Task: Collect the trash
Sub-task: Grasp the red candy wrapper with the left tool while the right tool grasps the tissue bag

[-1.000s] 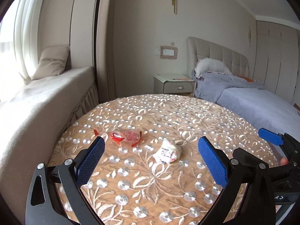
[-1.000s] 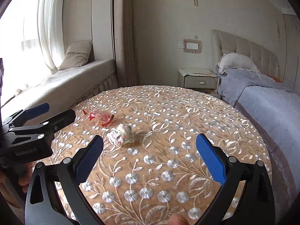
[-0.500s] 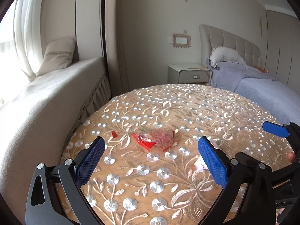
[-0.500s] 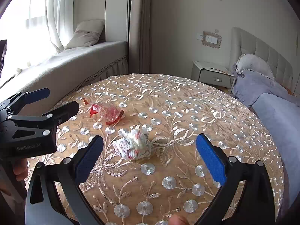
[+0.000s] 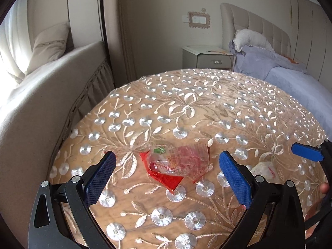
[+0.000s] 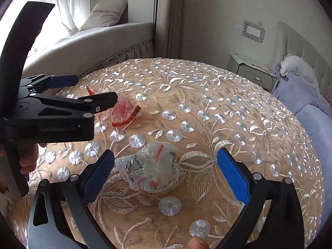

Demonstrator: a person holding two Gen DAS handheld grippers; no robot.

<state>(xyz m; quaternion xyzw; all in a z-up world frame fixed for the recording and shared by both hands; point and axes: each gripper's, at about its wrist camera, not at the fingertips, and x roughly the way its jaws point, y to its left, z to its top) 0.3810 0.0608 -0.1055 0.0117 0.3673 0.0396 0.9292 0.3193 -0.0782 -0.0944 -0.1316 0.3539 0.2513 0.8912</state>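
A clear and red plastic wrapper [image 5: 176, 166] lies on the round embroidered table [image 5: 186, 108]. My left gripper [image 5: 166, 176] is open, its blue pads on either side of the wrapper, just above the cloth. A crumpled white wrapper ball [image 6: 150, 169] lies between the open pads of my right gripper [image 6: 164, 174]. In the right wrist view the red wrapper [image 6: 124, 112] is partly hidden behind the left gripper [image 6: 68, 95]. In the left wrist view the white ball [image 5: 263, 170] shows beyond the right pad, beside the right gripper's blue fingertip [image 5: 307, 154].
A beige window seat [image 5: 41, 87] with a pillow [image 5: 49, 43] curves along the table's left side. A bedside cabinet [image 5: 207, 57] and a bed with lilac bedding [image 5: 290, 74] stand beyond the table to the right.
Both grippers have moved forward and lower toward the table. The red wrapper now sits between the left pads and the white ball between the right pads. Both stay open.
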